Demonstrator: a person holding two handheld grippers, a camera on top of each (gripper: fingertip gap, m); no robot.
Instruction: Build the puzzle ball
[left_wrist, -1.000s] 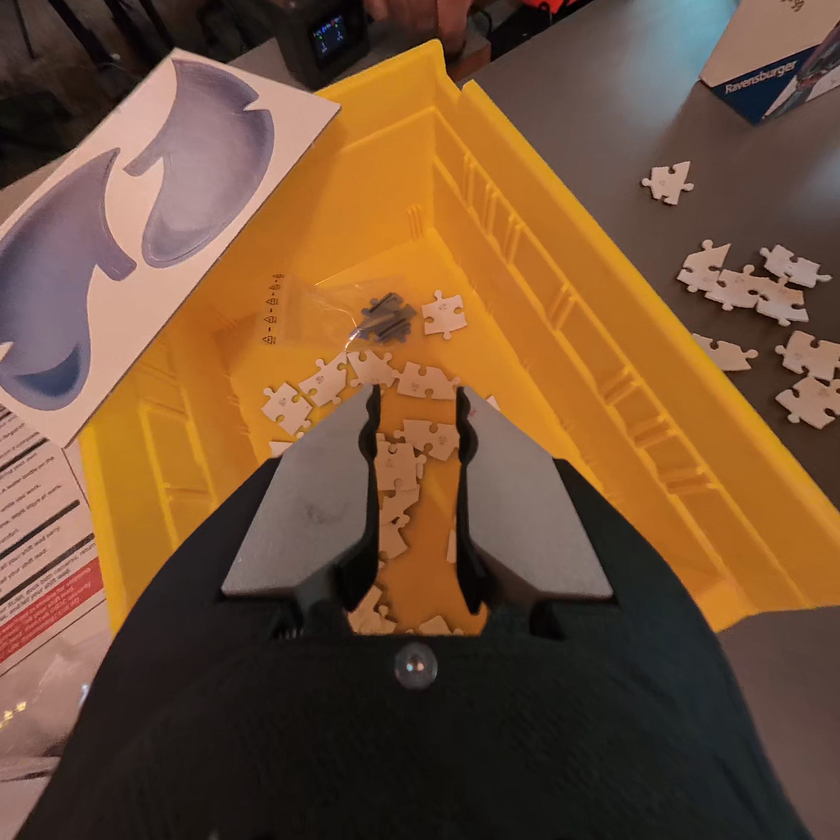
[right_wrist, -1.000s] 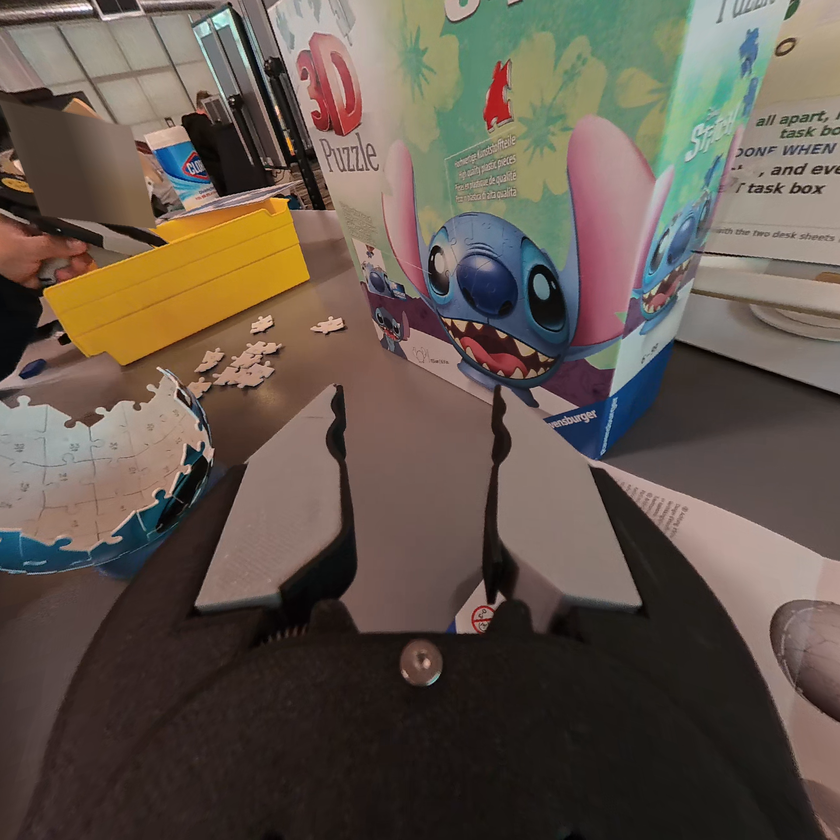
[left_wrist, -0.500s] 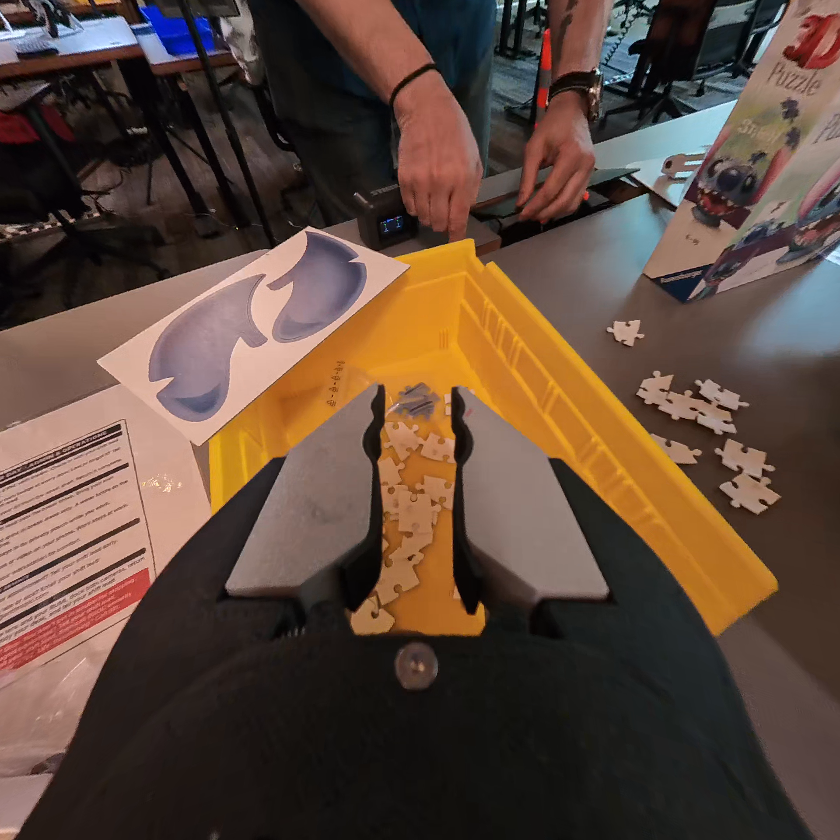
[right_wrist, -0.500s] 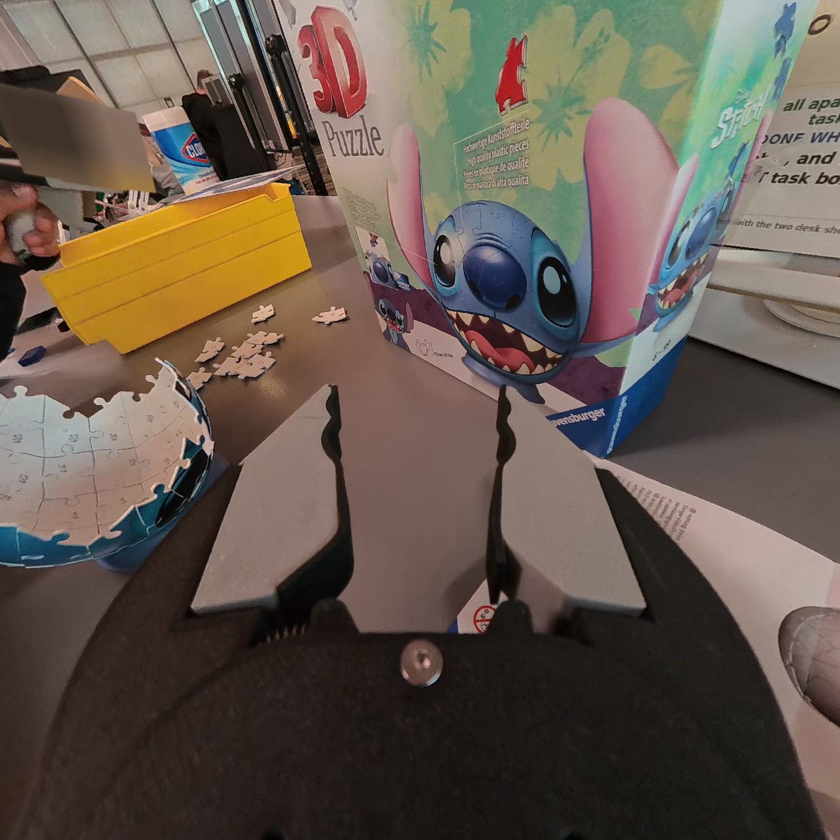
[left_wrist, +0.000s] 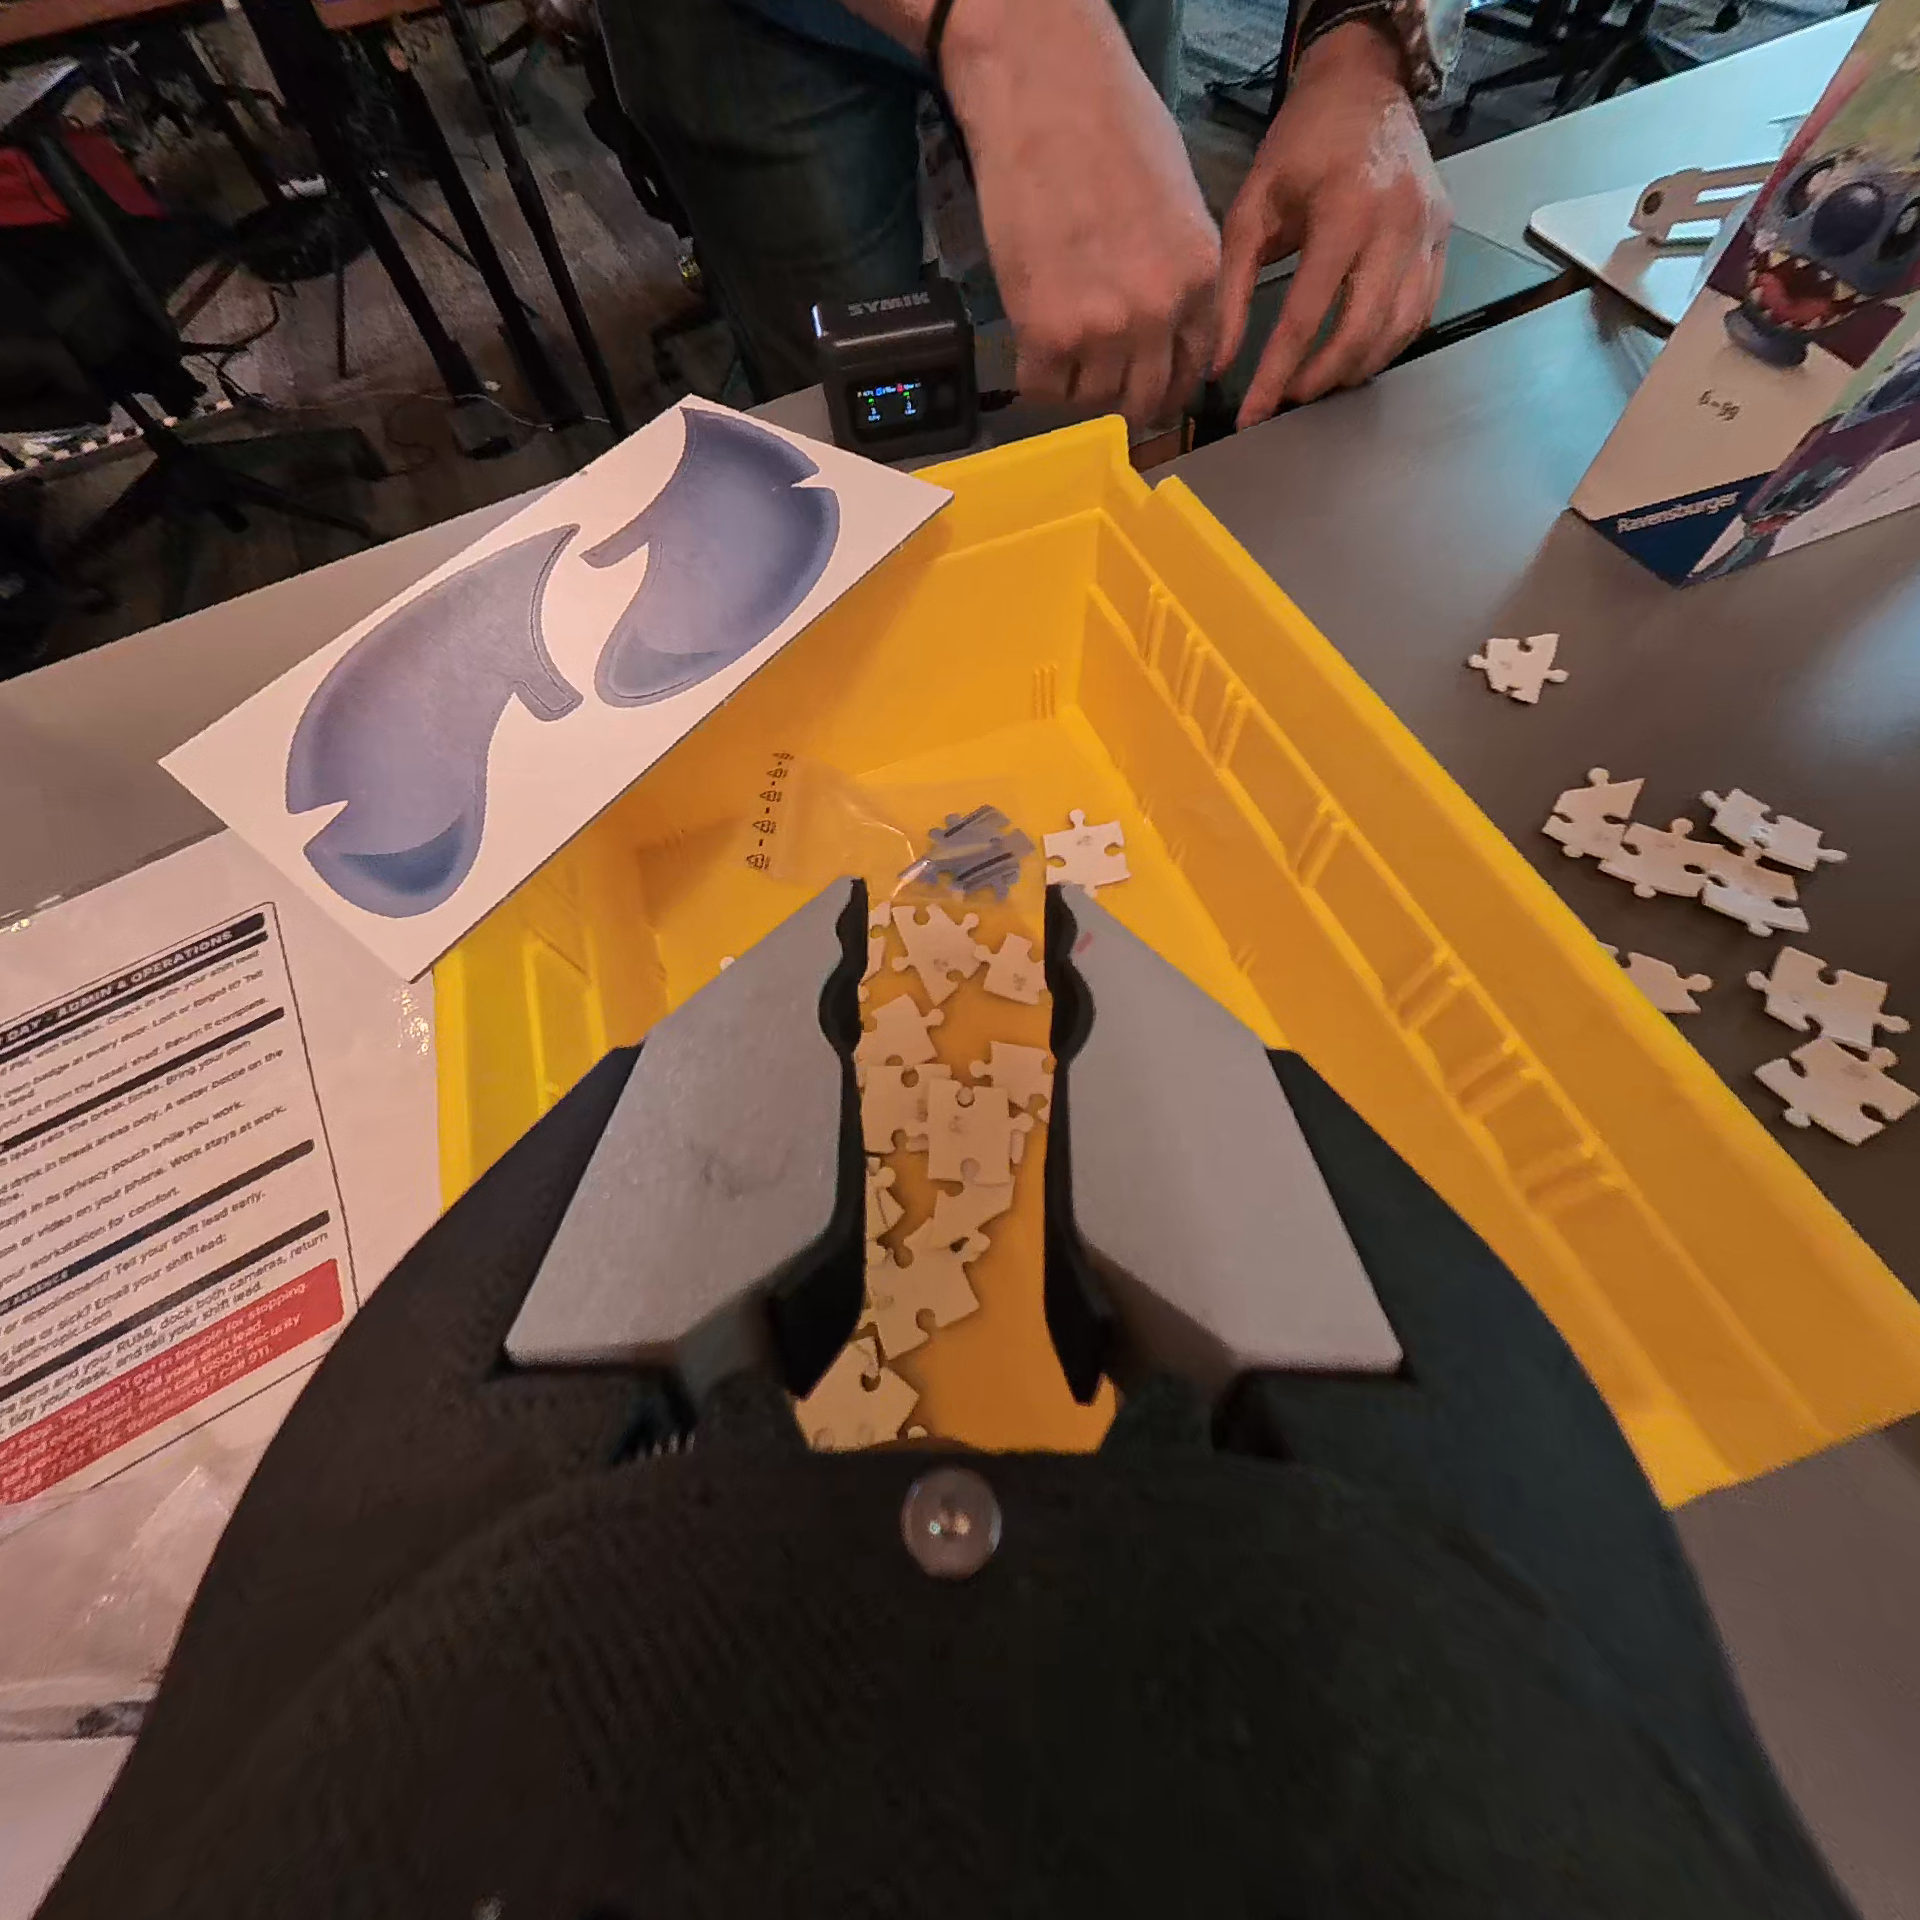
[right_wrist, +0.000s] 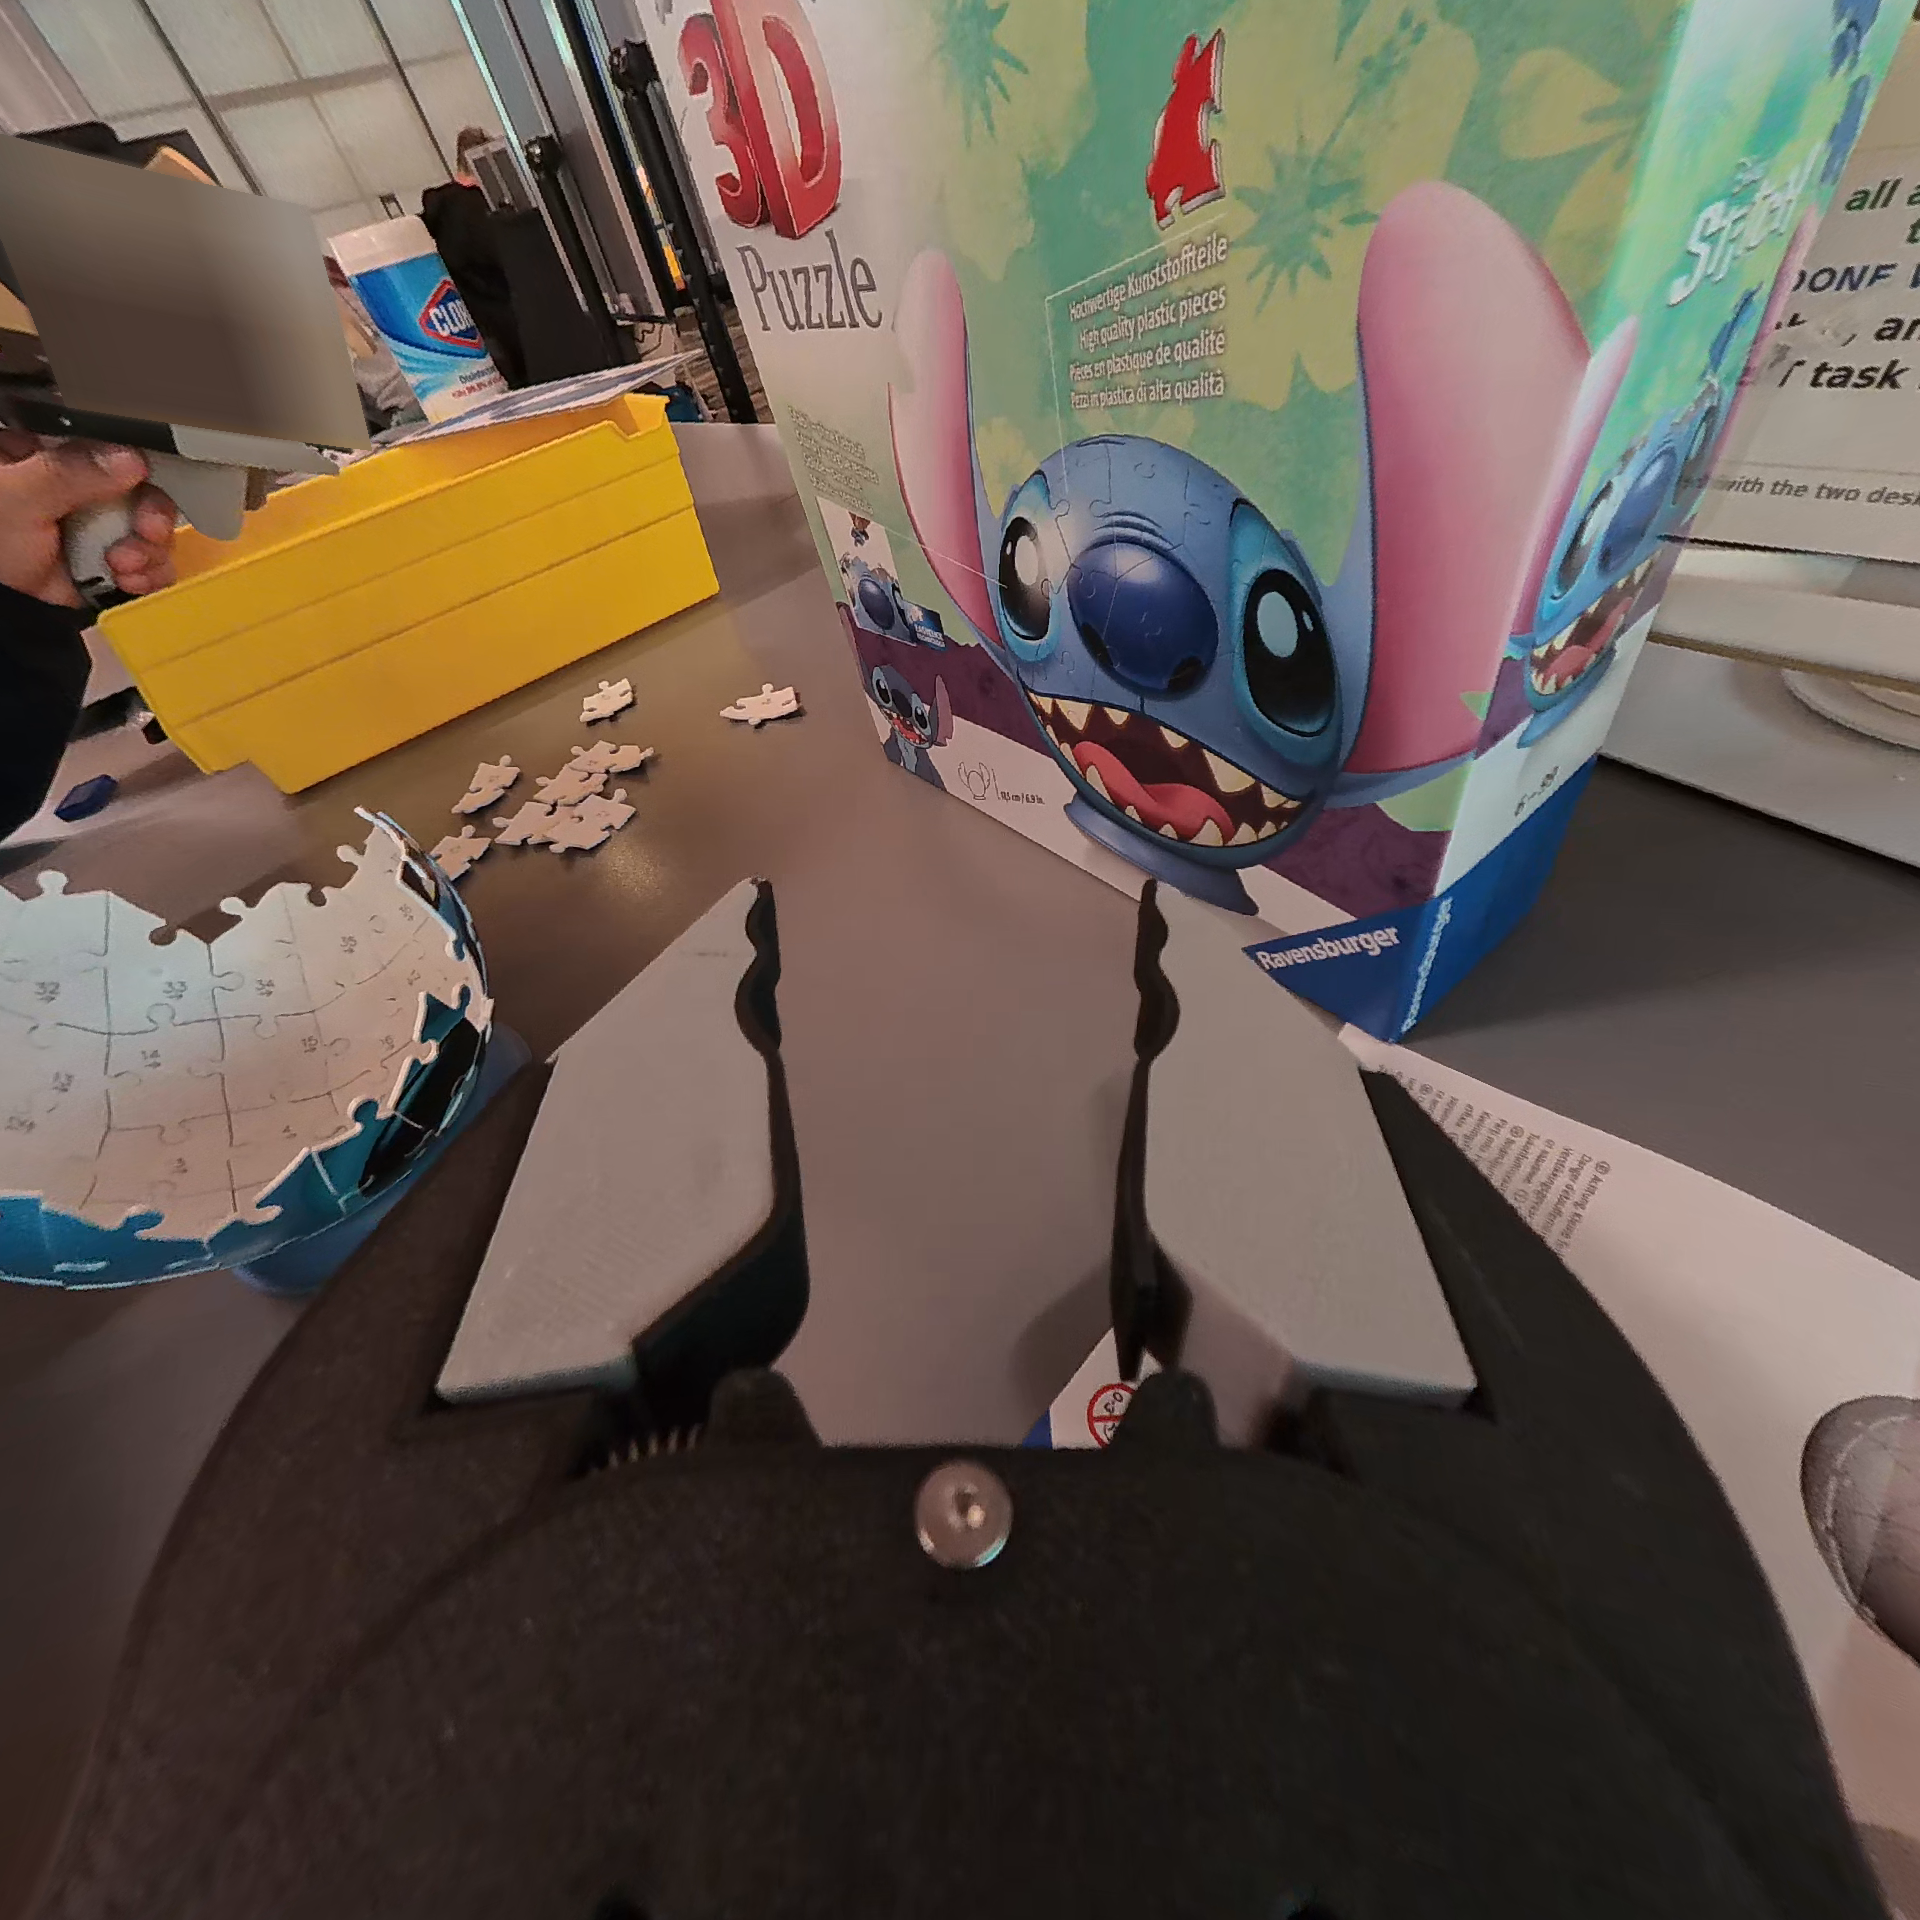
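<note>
A yellow bin (left_wrist: 1351, 831) holds several loose white puzzle pieces (left_wrist: 956, 1122) and a clear bag with blue pieces (left_wrist: 966, 847). My left gripper (left_wrist: 951, 899) hovers over the bin, open and empty. More white pieces (left_wrist: 1714, 883) lie on the grey table right of the bin. The half-built puzzle ball (right_wrist: 208, 1070), white inside and blue outside, sits at the left of the right wrist view on a blue stand. My right gripper (right_wrist: 951, 894) is open and empty above bare table, right of the ball. The bin (right_wrist: 416, 592) and loose pieces (right_wrist: 561, 800) show beyond.
The tall puzzle box (right_wrist: 1247, 468) stands just ahead of my right gripper; it also shows in the left wrist view (left_wrist: 1787, 343). A card with blue ear shapes (left_wrist: 561, 665) leans on the bin. A printed sheet (left_wrist: 145, 1164) lies left. A person's hands (left_wrist: 1195, 229) work behind the bin. An instruction leaflet (right_wrist: 1662, 1299) lies right. The tips of one gripper are about 50 centimetres away from the tips of the other.
My left gripper has risen and pulled back from deep in the bin, then dipped slightly closer again, staying open. My right gripper has barely moved.
</note>
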